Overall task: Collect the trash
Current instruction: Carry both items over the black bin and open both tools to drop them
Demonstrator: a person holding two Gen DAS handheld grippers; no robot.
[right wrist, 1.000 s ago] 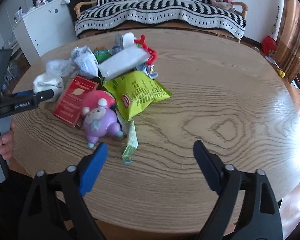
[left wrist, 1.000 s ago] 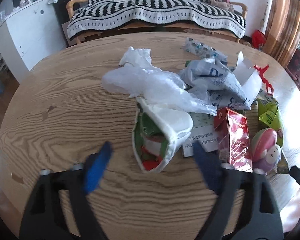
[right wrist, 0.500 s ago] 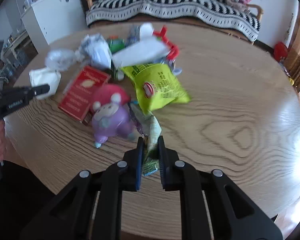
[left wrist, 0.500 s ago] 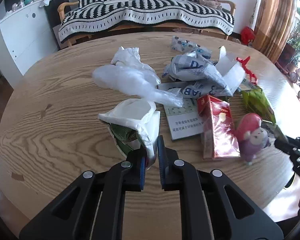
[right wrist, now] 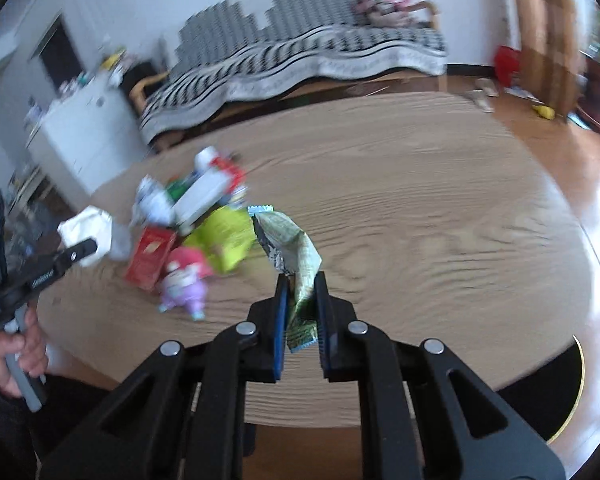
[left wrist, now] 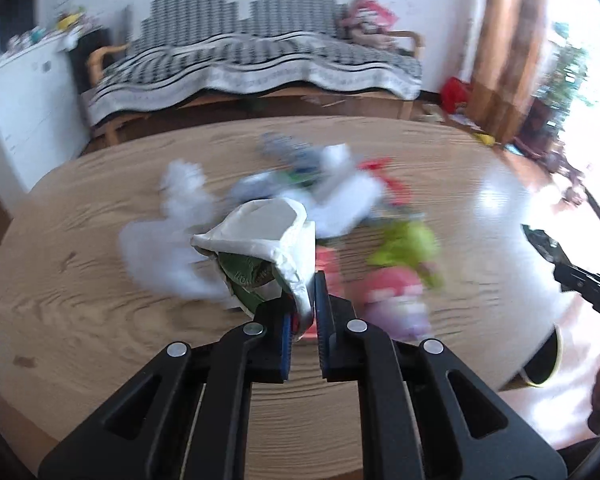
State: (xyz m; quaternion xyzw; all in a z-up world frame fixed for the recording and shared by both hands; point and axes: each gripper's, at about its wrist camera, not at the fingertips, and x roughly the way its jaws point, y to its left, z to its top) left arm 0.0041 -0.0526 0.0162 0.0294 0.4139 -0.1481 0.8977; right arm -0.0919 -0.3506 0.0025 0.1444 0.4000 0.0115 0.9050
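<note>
My left gripper (left wrist: 302,304) is shut on a white snack bag with a green inside (left wrist: 260,240) and holds it up off the round wooden table (left wrist: 80,300). My right gripper (right wrist: 300,292) is shut on a green crinkled wrapper (right wrist: 292,244) and holds it above the table (right wrist: 420,220). The trash pile lies blurred behind: a white plastic bag (left wrist: 168,240), a lime green packet (right wrist: 228,236), a red carton (right wrist: 150,250), a white box (right wrist: 204,196). The left gripper also shows in the right wrist view (right wrist: 76,254).
A pink and purple plush toy (right wrist: 184,280) lies at the pile's near edge. A black bin with a yellow rim (right wrist: 552,408) stands below the table's near right edge. A striped sofa (left wrist: 260,64) and a white cabinet (left wrist: 16,100) stand behind.
Both grippers, shut on their items half a second ago, have lifted them off the table and pulled back. The views are blurred by motion.
</note>
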